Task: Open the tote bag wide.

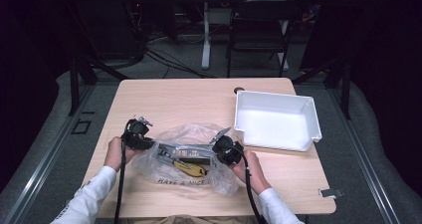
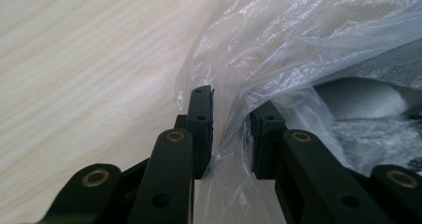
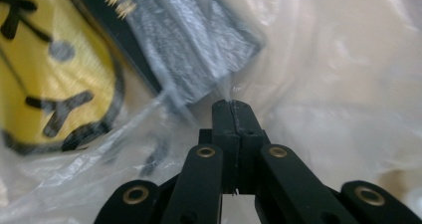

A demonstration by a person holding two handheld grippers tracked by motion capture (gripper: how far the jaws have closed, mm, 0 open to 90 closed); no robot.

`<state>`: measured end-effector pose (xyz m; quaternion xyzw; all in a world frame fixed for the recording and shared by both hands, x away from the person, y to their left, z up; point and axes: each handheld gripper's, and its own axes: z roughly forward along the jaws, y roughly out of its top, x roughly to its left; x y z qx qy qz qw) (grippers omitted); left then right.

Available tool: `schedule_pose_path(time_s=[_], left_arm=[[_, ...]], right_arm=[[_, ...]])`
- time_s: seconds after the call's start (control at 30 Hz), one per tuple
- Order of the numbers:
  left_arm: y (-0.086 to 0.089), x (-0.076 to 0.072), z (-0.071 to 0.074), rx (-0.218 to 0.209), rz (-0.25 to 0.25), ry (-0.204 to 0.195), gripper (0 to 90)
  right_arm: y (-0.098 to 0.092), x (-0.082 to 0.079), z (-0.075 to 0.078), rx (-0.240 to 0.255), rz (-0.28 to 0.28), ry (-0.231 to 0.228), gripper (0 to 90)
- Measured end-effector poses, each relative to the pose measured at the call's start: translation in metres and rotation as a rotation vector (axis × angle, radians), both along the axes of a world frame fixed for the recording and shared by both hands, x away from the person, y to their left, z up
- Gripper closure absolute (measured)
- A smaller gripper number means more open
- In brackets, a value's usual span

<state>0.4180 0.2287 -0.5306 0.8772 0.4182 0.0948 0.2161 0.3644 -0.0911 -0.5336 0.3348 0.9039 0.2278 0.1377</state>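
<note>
A clear plastic bag lies on the wooden table, printed with a yellow smiley and black lettering. A dark grey flat item lies inside it. My left gripper is at the bag's left edge. In the left gripper view its jaws stand a little apart, with a bunched fold of the bag between them. My right gripper is at the bag's right side. In the right gripper view it is shut on the bag's film, just below the grey item and the smiley.
A white plastic bin stands on the table to the right of the bag, close to my right gripper. A small metal clip lies at the table's front right corner. A folding chair stands behind the table.
</note>
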Motion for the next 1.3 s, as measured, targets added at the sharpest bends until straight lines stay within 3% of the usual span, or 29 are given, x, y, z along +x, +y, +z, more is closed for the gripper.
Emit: schedule_pose_path(time_s=[0.13, 0.23, 0.33, 0.47, 0.73, 0.83, 0.9, 0.93, 0.97, 1.07, 1.17, 1.27, 1.3], left_arm=[[0.004, 0.005, 0.002, -0.035, 0.059, -0.046, 73.8], [0.002, 0.008, -0.003, -0.018, 0.071, -0.05, 73.7], [-0.003, 0.008, -0.007, 0.009, 0.047, -0.022, 72.9], [-0.01, 0.007, -0.012, 0.062, 0.025, -0.021, 72.6], [-0.011, 0.008, -0.015, 0.083, 0.028, -0.003, 72.0], [-0.014, 0.007, -0.015, 0.108, 0.017, -0.009, 72.4], [-0.014, 0.007, -0.014, 0.102, 0.009, -0.005, 72.1], [-0.014, 0.006, -0.013, 0.095, 0.007, -0.01, 72.1], [-0.012, 0.006, -0.012, 0.076, 0.008, -0.009, 72.2], [-0.007, 0.006, -0.006, 0.031, 0.02, -0.014, 72.5], [-0.005, 0.006, -0.001, -0.001, 0.026, -0.026, 72.4], [-0.005, 0.005, 0.002, -0.01, 0.026, -0.038, 72.4], [-0.005, 0.005, 0.002, -0.016, 0.029, -0.043, 72.4]], right_arm=[[-0.001, 0.004, 0.004, 0.033, -0.063, -0.1, 90.0], [0.002, 0.008, -0.001, 0.041, -0.109, -0.136, 90.0], [0.003, 0.011, -0.009, 0.018, -0.118, -0.112, 90.0], [0.003, 0.013, -0.011, -0.013, -0.129, -0.098, 90.0], [0.003, 0.015, -0.014, -0.04, -0.152, -0.054, 90.0], [0.001, 0.016, -0.012, -0.059, -0.157, -0.024, 90.0], [0.0, 0.017, -0.012, -0.07, -0.152, -0.003, 90.0], [-0.001, 0.017, -0.011, -0.063, -0.144, 0.001, 88.0], [-0.003, 0.018, -0.01, -0.064, -0.139, 0.012, 79.0], [-0.008, 0.015, 0.001, -0.001, -0.114, 0.013, 68.1], [-0.013, 0.008, 0.021, 0.074, -0.094, -0.039, 60.3], [-0.016, 0.0, 0.036, 0.152, -0.078, -0.068, 47.3], [-0.016, 0.0, 0.038, 0.17, -0.068, -0.053, 42.4]])
